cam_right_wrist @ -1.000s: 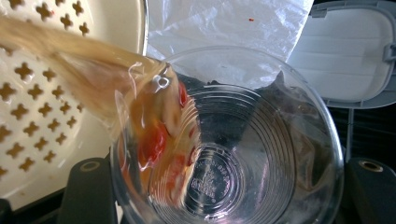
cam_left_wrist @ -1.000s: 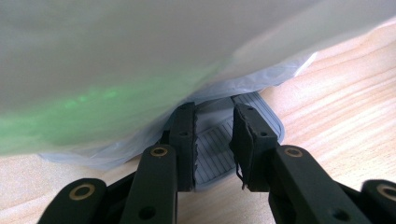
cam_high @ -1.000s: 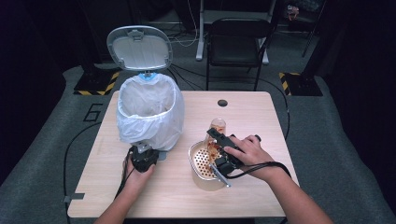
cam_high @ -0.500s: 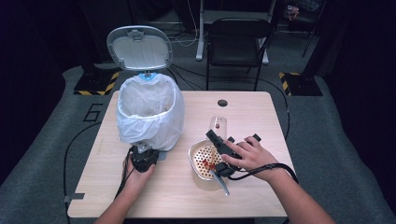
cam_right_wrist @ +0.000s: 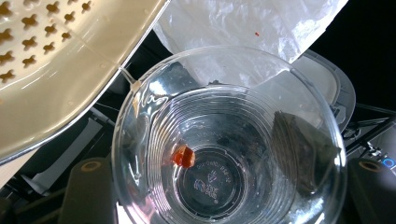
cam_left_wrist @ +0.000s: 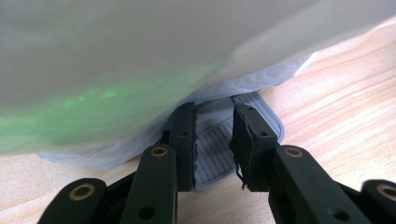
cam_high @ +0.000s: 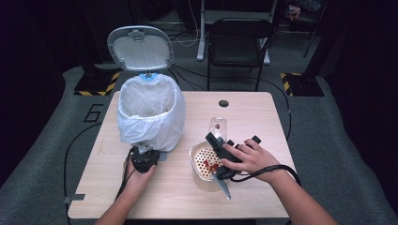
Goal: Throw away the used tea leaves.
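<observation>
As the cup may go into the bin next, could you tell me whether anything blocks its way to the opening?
Nothing visible does. The lid stands open, nothing lies between the cup and the bin, and the strainer sits nearer the person, off that path.

One worktop (cam_high: 253, 117) is carrying one bin (cam_high: 149, 115) with one liner bag (cam_high: 164, 133) and one raised lid (cam_high: 140, 48), one strainer (cam_high: 201, 161) and one clear cup (cam_high: 218, 125). Two claws, left (cam_high: 141, 151) and right (cam_high: 212, 138), are showing; one chair (cam_high: 239, 42) is standing behind.
</observation>
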`<action>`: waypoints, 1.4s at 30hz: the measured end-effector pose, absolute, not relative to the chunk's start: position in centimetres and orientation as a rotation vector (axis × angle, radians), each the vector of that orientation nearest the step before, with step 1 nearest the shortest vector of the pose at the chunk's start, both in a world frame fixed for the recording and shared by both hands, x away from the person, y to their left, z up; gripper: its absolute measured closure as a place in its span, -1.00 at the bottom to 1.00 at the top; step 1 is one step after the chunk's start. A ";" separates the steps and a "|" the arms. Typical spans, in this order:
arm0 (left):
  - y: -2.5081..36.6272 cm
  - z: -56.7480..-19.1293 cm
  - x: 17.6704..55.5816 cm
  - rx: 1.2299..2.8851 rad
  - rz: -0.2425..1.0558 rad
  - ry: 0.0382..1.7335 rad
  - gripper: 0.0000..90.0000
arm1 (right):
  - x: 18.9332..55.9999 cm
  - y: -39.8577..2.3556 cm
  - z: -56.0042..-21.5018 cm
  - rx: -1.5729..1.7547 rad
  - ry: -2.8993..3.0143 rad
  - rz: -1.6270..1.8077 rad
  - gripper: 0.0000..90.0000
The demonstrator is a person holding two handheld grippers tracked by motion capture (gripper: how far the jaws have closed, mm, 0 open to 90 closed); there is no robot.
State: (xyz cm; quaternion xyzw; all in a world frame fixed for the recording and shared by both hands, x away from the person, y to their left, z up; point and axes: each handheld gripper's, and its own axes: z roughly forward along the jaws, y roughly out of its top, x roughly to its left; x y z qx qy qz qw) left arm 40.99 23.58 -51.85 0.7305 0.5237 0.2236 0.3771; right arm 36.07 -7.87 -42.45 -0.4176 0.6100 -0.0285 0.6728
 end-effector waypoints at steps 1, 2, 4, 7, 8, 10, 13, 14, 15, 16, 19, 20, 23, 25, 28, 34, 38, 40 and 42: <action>23.6 -51.9 41.0 1.869 0.578 1.339 0.56 | 36.0 -7.8 -42.4 -0.943 1.371 -0.062 -0.27; 23.6 -51.9 41.0 1.869 0.578 1.339 0.56 | 36.0 -7.8 -42.4 -0.943 1.371 -0.062 -0.27; 23.6 -51.8 41.0 1.871 0.572 1.335 0.56 | 36.0 -7.8 -42.5 -0.899 1.391 -0.028 -0.27; 23.6 -51.8 41.0 1.869 0.572 1.338 0.56 | 36.0 -7.6 -41.9 -0.938 1.387 -0.045 -0.28; 23.6 -51.9 41.0 1.868 0.575 1.340 0.56 | 35.9 -8.1 -42.7 -0.762 1.472 0.105 -0.28; 23.6 -51.9 41.0 1.869 0.574 1.339 0.56 | 35.9 -7.7 -41.7 -0.878 1.429 0.013 -0.28; 23.7 -51.8 41.0 1.884 0.578 1.328 0.56 | 35.9 -7.5 -39.9 -0.792 1.531 0.148 -0.28; 23.8 -51.7 41.1 1.905 0.588 1.313 0.56 | 35.9 -7.5 -39.9 -0.792 1.531 0.148 -0.28; 23.8 -51.7 41.0 1.904 0.586 1.315 0.56 | 36.1 -7.5 -39.5 -0.739 1.584 0.220 -0.28; 23.8 -51.6 41.0 1.909 0.575 1.317 0.56 | 36.1 -7.5 -39.0 -0.676 1.651 0.295 -0.28; 23.9 -51.8 41.1 1.905 0.597 1.313 0.56 | 36.9 -7.4 -37.0 -0.506 1.784 0.484 -0.27; 23.9 -51.8 41.1 1.905 0.601 1.317 0.56 | 37.2 -7.4 -36.5 -0.447 1.834 0.547 -0.27; 23.9 -51.8 41.1 1.906 0.601 1.317 0.56 | 38.1 -7.3 -35.0 -0.293 1.951 0.705 -0.27; 23.9 -51.8 41.1 1.909 0.601 1.314 0.56 | 38.7 -7.3 -34.1 -0.184 2.014 0.800 -0.27; 23.9 -51.8 41.1 1.907 0.602 1.313 0.56 | 39.8 -7.5 -32.8 -0.025 2.100 0.929 -0.27; 23.9 -51.8 41.1 1.907 0.601 1.316 0.56 | 41.5 -7.7 -30.8 0.187 2.209 1.138 -0.26; 23.9 -51.8 41.1 1.909 0.602 1.315 0.56 | 42.4 -7.5 -29.4 0.304 2.234 1.253 -0.26; 23.9 -51.8 41.1 1.910 0.604 1.314 0.56 | 43.1 -7.1 -28.6 0.385 2.241 1.316 -0.26; 23.9 -51.8 41.1 1.900 0.603 1.318 0.56 | 43.7 -6.7 -28.0 0.439 2.241 1.363 -0.26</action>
